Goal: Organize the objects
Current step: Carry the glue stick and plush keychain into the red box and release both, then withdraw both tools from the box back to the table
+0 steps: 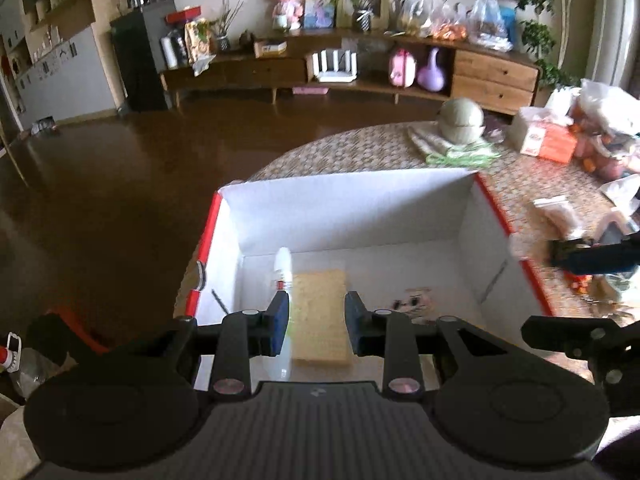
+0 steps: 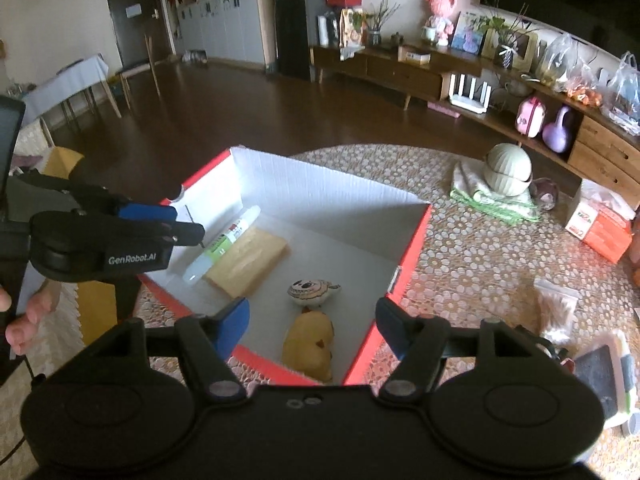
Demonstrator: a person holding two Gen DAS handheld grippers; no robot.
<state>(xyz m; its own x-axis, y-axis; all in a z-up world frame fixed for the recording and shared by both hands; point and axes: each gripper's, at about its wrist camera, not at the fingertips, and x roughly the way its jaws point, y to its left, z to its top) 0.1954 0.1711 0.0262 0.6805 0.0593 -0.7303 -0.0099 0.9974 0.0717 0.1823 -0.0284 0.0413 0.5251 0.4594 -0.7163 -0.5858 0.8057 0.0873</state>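
A red box with white inner walls (image 1: 344, 200) (image 2: 404, 292) stands open on the patterned table. Inside lie a white tube with a green label (image 1: 283, 268) (image 2: 236, 232), a tan block (image 1: 320, 344) (image 2: 248, 260), a yellow plush toy (image 2: 310, 344) and a small cream pouch with a drawn face (image 2: 312, 292). My left gripper (image 1: 318, 320) (image 2: 176, 222) hovers over the box's near left side, its blue pads a little apart with nothing between them. My right gripper (image 2: 312, 316) hangs above the plush toy, jaws wide and empty.
Right of the box, the table (image 2: 480, 260) carries stacked pale bowls on a folded cloth (image 2: 508, 168), an orange tissue box (image 2: 604, 228), a clear bag (image 2: 556, 308) and a dark tablet (image 2: 600, 372). A hand (image 2: 24, 320) shows at the left edge.
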